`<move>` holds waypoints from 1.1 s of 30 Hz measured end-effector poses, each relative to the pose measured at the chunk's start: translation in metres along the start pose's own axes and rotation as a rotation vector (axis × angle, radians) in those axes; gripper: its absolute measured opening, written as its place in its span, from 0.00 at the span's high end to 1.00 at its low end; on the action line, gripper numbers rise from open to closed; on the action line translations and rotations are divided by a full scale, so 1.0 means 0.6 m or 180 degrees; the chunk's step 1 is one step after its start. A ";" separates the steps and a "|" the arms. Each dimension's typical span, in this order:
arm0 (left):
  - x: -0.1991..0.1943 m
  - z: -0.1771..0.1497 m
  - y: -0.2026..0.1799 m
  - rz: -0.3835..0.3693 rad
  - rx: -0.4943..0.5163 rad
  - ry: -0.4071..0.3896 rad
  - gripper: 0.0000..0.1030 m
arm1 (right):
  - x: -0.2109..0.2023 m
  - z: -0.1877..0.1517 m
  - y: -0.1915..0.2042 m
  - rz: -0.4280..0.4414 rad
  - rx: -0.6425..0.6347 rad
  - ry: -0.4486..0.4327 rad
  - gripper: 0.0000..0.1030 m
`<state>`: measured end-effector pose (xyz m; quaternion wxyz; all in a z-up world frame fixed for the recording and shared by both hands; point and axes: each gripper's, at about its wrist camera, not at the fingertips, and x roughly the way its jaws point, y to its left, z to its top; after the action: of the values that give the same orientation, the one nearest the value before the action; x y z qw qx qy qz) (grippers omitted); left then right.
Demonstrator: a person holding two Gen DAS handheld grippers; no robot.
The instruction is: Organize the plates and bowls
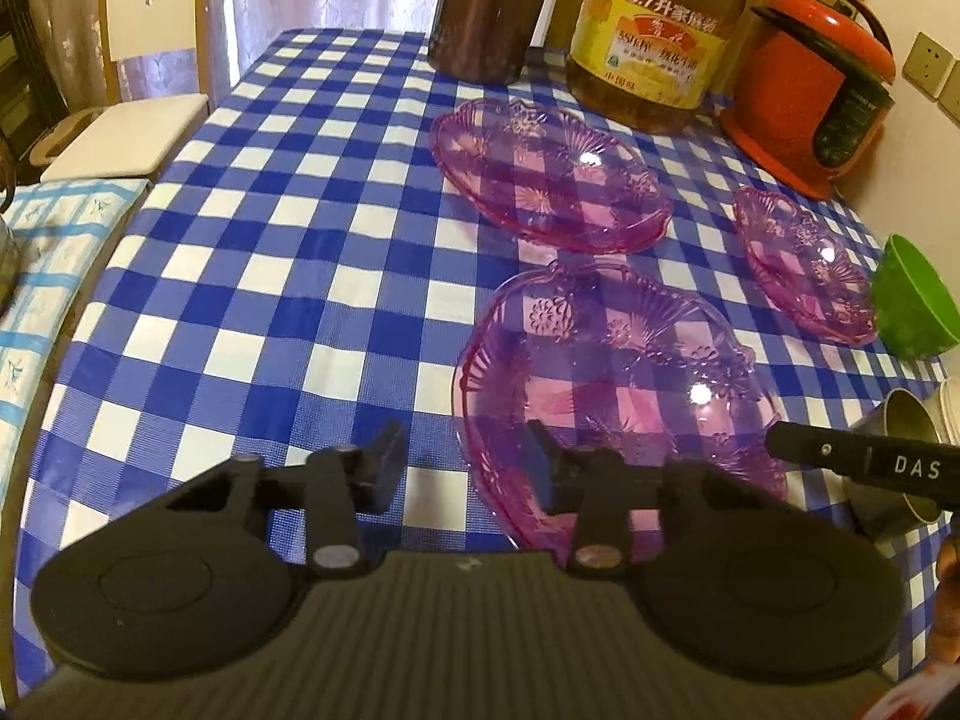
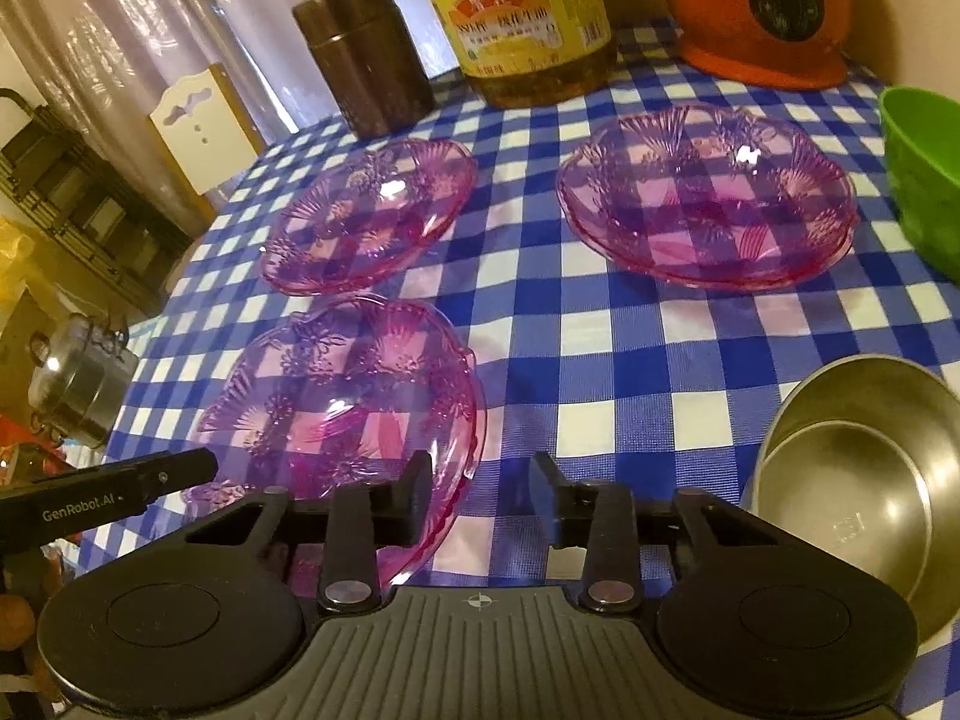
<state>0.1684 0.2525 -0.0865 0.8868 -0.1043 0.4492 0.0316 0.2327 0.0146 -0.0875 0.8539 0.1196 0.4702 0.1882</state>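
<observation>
Both wrist views angled down, close over checked tablecloth [image 1: 270,240], sharing nearest pink dish [image 1: 612,372].

Three pink see-through plates lay on the checked cloth [image 2: 600,360]: near plate [image 2: 348,384], far left plate [image 2: 372,216], far right plate [image 2: 708,198]. One green bowl [image 2: 924,180]. Two steel bowls nested, outer bowl [image 2: 864,384] and inner bowl [image 2: 840,498]. One oil jug [image 2: 522,24]. One brown canister [image 2: 366,54]. One orange cooker [image 2: 762,12]. One lidded steel pot [image 2: 78,378] off the table's left. One white chair [image 1: 150,60]. Two grippers: left gripper [image 1: 462,456], right gripper [image 2: 483,489].
</observation>
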 end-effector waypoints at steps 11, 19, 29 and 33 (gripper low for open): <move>0.009 0.000 -0.005 -0.0057 -0.0001 -0.0020 0.88 | 0.019 -0.001 -0.007 0.0021 0.0100 0.0084 0.77; 0.002 0.001 -0.006 -0.0078 0.0012 -0.0024 0.92 | 0.017 -0.003 -0.001 0.0020 0.0131 0.0072 0.90; -0.046 0.022 -0.032 -0.0048 0.0048 -0.0189 0.92 | -0.028 0.015 -0.002 0.0110 0.0195 -0.0050 0.91; -0.063 0.050 -0.061 -0.0110 0.0057 -0.0317 0.92 | -0.063 0.039 -0.008 0.0106 0.0204 -0.0170 0.91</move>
<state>0.1754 0.2245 -0.0330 0.9093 -0.1025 0.4028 0.0174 0.2355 -0.0066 -0.0483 0.8587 0.1597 0.4509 0.1840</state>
